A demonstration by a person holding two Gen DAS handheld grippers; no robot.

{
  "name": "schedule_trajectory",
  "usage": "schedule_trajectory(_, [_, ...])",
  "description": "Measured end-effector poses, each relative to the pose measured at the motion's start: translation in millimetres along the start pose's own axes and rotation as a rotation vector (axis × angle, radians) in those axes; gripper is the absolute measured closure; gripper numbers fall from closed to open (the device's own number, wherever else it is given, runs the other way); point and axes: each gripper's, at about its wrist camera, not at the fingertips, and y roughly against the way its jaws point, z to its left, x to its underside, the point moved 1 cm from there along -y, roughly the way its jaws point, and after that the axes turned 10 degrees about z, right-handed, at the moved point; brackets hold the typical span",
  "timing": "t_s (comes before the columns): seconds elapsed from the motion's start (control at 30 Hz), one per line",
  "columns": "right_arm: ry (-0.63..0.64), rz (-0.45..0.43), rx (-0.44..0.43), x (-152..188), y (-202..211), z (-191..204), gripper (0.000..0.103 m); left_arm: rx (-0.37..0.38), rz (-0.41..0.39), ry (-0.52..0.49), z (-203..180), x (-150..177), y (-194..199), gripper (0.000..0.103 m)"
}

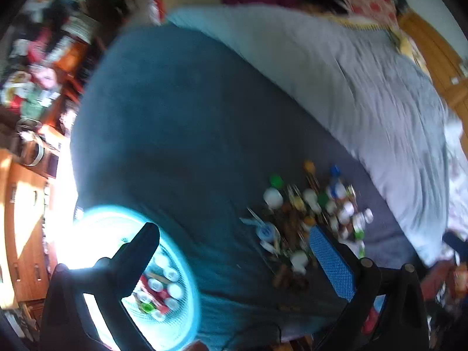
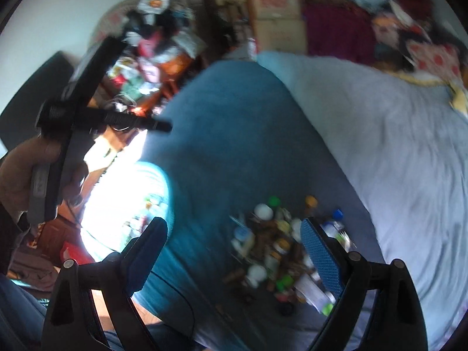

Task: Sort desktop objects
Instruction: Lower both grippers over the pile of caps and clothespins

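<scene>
A pile of small bottles, jars and sticks (image 1: 310, 219) lies on a dark blue blanket (image 1: 181, 122); it also shows in the right wrist view (image 2: 280, 245). A light blue round basket (image 1: 175, 316) at lower left holds several small bottles; in the right wrist view the basket (image 2: 155, 187) is washed out by glare. My left gripper (image 1: 234, 251) is open and empty, between basket and pile. My right gripper (image 2: 234, 245) is open and empty, above the blanket beside the pile. The left gripper's body and the hand holding it (image 2: 58, 146) show at the left of the right wrist view.
A pale grey-blue cover (image 1: 365, 87) spreads over the bed to the right of the blanket. Cluttered wooden furniture (image 1: 38, 87) stands at the left, with cardboard boxes (image 2: 278, 8) at the back. Both views are blurred.
</scene>
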Motion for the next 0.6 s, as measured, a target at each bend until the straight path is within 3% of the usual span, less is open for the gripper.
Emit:
schedule_trajectory(0.03, [-0.029, 0.019, 0.008, 10.4, -5.2, -23.9, 0.010, 0.059, 0.093, -0.009, -12.3, 4.7, -36.7, 0.000])
schedule_trajectory(0.1, [-0.080, 0.062, 0.010, 30.8, -18.4, -64.1, 0.010, 0.077, 0.217, 0.015, -27.9, 12.5, -91.6, 0.004])
schedule_trajectory(0.27, [-0.169, 0.146, -0.011, 65.5, -53.9, -141.0, 0.010, 0.022, 0.348, 0.072, -52.2, 21.7, -191.5, 0.022])
schedule_trajectory(0.3, [-0.186, 0.159, -0.022, 70.6, -62.3, -152.9, 0.010, 0.016, 0.341, 0.103, -50.6, 16.7, -201.5, 0.035])
schedule_trajectory(0.33, [-0.200, 0.169, -0.032, 75.6, -71.6, -161.5, 0.010, 0.019, 0.328, 0.125, -48.5, 9.8, -210.0, 0.041])
schedule_trajectory(0.43, [-0.224, 0.189, -0.057, 82.1, -98.6, -182.4, 0.010, 0.005, 0.261, 0.172, -41.5, -9.2, -229.8, 0.041])
schedule_trajectory(0.6, [-0.244, 0.200, -0.090, 88.7, -135.6, -202.6, 0.010, -0.016, 0.059, 0.125, -61.2, -40.3, -245.8, 0.041])
